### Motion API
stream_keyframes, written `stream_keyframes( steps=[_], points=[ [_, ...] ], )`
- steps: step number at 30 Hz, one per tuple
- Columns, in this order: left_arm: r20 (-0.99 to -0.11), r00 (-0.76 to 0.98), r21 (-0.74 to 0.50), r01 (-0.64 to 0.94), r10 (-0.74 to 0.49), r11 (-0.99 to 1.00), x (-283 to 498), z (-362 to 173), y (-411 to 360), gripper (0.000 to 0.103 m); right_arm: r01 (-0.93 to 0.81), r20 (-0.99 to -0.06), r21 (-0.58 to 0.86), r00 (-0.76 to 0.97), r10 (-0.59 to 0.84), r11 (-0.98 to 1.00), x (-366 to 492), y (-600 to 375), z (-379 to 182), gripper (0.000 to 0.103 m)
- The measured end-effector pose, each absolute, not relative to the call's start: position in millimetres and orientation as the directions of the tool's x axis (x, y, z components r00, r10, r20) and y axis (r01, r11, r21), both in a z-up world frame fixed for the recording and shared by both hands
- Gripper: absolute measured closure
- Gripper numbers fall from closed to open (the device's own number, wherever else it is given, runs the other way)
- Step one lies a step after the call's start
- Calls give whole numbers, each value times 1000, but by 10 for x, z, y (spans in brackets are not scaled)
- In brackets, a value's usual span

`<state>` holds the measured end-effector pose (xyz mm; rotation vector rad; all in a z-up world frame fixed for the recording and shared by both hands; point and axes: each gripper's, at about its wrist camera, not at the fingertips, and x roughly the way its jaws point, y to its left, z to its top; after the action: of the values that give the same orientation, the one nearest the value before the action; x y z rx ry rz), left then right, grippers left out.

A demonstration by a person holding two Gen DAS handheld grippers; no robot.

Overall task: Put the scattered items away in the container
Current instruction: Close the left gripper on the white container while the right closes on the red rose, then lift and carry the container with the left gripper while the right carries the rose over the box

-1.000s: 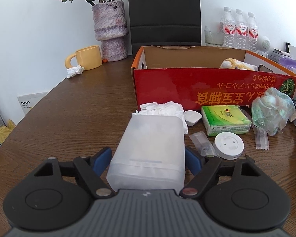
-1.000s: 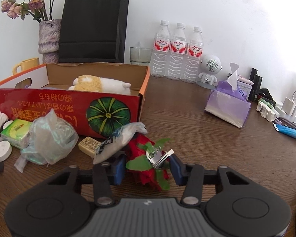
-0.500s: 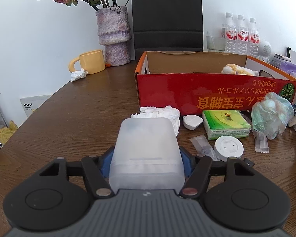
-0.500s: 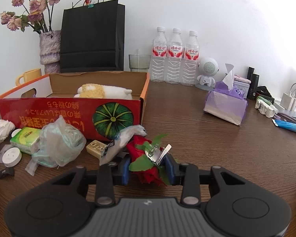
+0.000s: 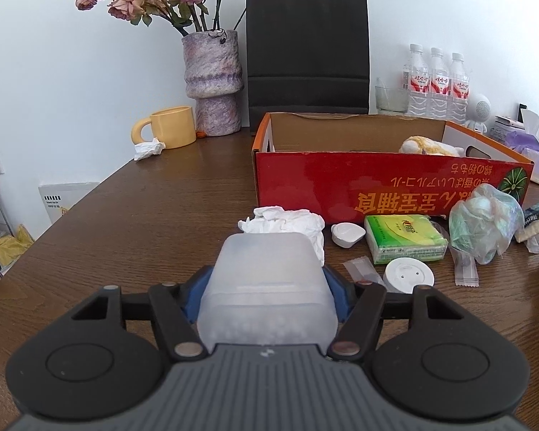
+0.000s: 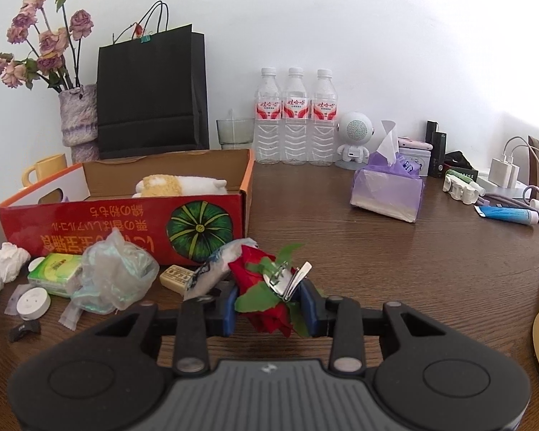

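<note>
The left gripper (image 5: pixel 267 283) clamps 1 frosted plastic case (image 5: pixel 267 298); the right gripper (image 6: pixel 269 296) pinches 1 red fabric rose (image 6: pixel 258 280). Beyond stands 1 red cardboard box (image 6: pixel 100 226) holding 1 plush toy (image 6: pixel 179 185). 3 water bottles (image 6: pixel 295 118) stand far right.

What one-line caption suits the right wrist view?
Right gripper clamps a red fabric rose near the red cardboard box.
</note>
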<state>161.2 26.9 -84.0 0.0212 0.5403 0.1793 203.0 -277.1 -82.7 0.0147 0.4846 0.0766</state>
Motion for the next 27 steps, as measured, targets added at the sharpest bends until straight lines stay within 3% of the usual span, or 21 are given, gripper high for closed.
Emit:
stream_keyframes(
  steps=[27],
  points=[
    [-458, 880, -29, -157, 126, 987, 1442, -468, 433, 37, -193, -418, 147, 877, 238, 970, 1809, -2441, -487, 69]
  ],
)
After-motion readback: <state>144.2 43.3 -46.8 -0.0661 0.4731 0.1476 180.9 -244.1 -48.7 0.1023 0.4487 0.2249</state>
